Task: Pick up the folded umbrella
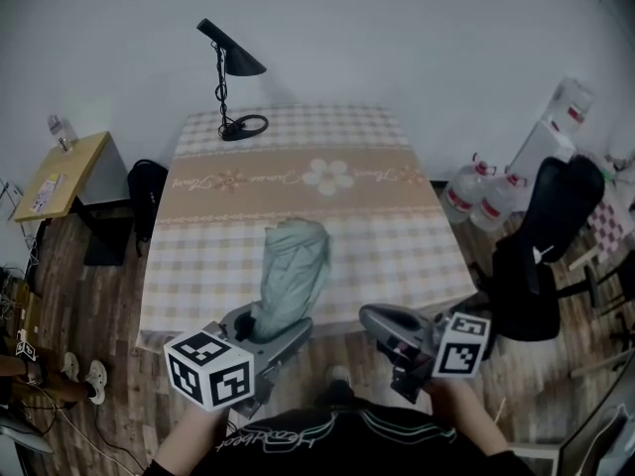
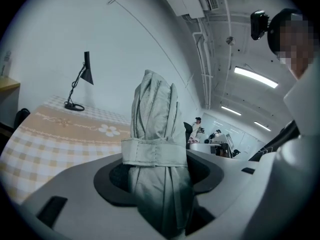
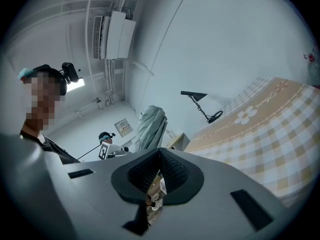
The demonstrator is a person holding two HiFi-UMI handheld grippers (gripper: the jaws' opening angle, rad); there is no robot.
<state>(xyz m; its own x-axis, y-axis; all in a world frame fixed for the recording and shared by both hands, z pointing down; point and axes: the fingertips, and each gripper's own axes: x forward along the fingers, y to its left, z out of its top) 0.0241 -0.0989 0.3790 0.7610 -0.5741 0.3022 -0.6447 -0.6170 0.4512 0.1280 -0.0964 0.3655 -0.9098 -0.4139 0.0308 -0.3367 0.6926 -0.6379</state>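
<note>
The folded umbrella (image 1: pixel 293 271) is a pale grey-green bundle with a strap round its middle. My left gripper (image 1: pixel 270 333) is shut on its lower part and holds it upright, off the table, over the near edge. In the left gripper view the umbrella (image 2: pixel 157 149) stands between the dark pads (image 2: pixel 112 176) and fills the gap of the left gripper (image 2: pixel 157 181). My right gripper (image 1: pixel 382 327) hovers to the right of it, shut, with nothing in it. In the right gripper view its pads (image 3: pixel 175 171) meet, and the umbrella (image 3: pixel 150 126) shows beyond the right gripper (image 3: pixel 159 176).
The table (image 1: pixel 397 226) has a checked beige cloth with a flower print. A black desk lamp (image 1: pixel 230 77) stands at its far left. A black office chair (image 1: pixel 551 236) and water bottles (image 1: pixel 481 196) are on the right, a small wooden side table (image 1: pixel 60 172) on the left.
</note>
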